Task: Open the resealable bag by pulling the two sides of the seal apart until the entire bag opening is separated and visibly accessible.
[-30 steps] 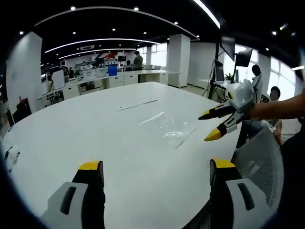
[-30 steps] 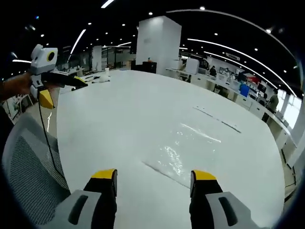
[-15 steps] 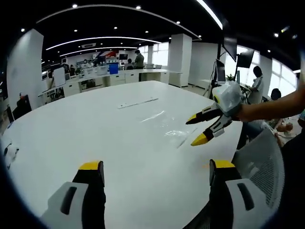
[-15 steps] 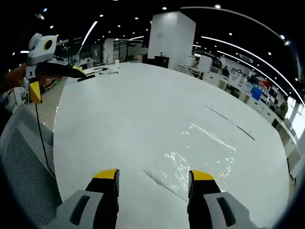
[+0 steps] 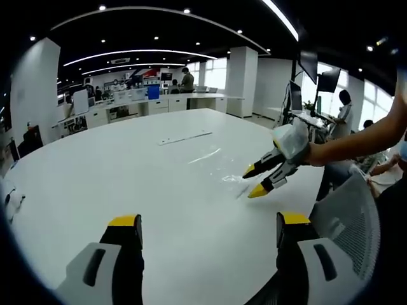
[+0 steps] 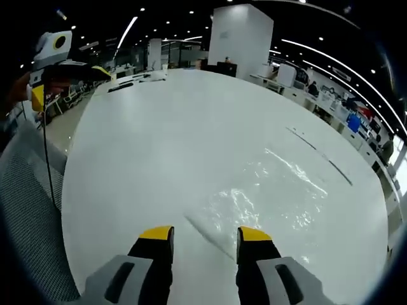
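A clear resealable bag (image 5: 219, 170) lies flat on the white table (image 5: 127, 165), glinting under the lights. Seen from the right gripper view, the bag (image 6: 267, 200) spreads ahead, and its near sealed edge (image 6: 210, 236) runs slantwise between the jaws. My right gripper (image 6: 205, 234) is open and low over that edge. In the left gripper view the right gripper (image 5: 253, 181) comes in from the right, held by a hand, tips at the bag's near corner. My left gripper (image 5: 208, 222) hangs open over the table's near side, well short of the bag; it appears far left as the left gripper (image 6: 63, 63).
A thin white strip (image 5: 184, 136) lies on the table beyond the bag, also seen as the strip (image 6: 318, 149). A grey mesh chair (image 5: 346, 210) stands at the table's edge. Small dark items (image 5: 9, 203) sit at the far left rim. People and desks are in the background.
The right gripper has dropped and moved in to the bag's near sealed edge, its jaws standing a little closer together. The left gripper has barely moved.
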A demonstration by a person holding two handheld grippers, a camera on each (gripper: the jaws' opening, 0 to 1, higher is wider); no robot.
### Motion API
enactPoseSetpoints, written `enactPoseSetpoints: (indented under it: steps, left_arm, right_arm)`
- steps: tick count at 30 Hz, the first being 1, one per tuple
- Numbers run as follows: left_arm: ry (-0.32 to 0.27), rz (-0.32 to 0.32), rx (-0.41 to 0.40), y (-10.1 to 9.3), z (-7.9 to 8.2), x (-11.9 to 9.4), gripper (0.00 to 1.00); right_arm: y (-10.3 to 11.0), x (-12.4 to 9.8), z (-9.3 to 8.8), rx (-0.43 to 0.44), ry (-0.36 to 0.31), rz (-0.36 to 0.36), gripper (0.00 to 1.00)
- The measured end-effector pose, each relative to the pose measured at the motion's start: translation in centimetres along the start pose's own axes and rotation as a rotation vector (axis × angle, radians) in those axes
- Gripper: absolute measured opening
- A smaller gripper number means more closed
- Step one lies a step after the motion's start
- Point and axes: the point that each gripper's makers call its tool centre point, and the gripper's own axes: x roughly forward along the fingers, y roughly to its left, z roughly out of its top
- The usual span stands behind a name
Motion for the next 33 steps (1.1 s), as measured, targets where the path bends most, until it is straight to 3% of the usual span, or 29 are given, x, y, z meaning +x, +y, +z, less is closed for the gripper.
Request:
enactPoseSetpoints:
  steps: [5, 17, 25, 29, 33]
  left_arm:
    - [0.009, -0.017, 0.009, -0.5, 0.1, 0.5, 0.85]
    - [0.022, -0.028, 0.013, -0.6, -0.1, 0.7, 0.84]
    - [0.044, -0.039, 0.014, -1.1, -1.0, 0.7, 0.83]
    - [0.053, -0.04, 0.022, -1.2, -1.2, 0.7, 0.82]
    - [0.054, -0.042, 0.024, -1.2, -1.2, 0.7, 0.82]
  right_arm:
    - [0.7, 0.8, -0.5, -0.03, 0.028, 0.021, 0.26]
    - [1.5, 1.2, -0.1, -0.008, -0.015, 0.068, 0.05]
    - [1.5, 1.2, 0.0, -0.025, -0.035, 0.08, 0.03]
    - [1.8, 1.2, 0.0, -0.102, -0.026, 0.076, 0.01]
    - [1.7, 1.2, 0.0, -0.106, -0.019, 0.076, 0.01]
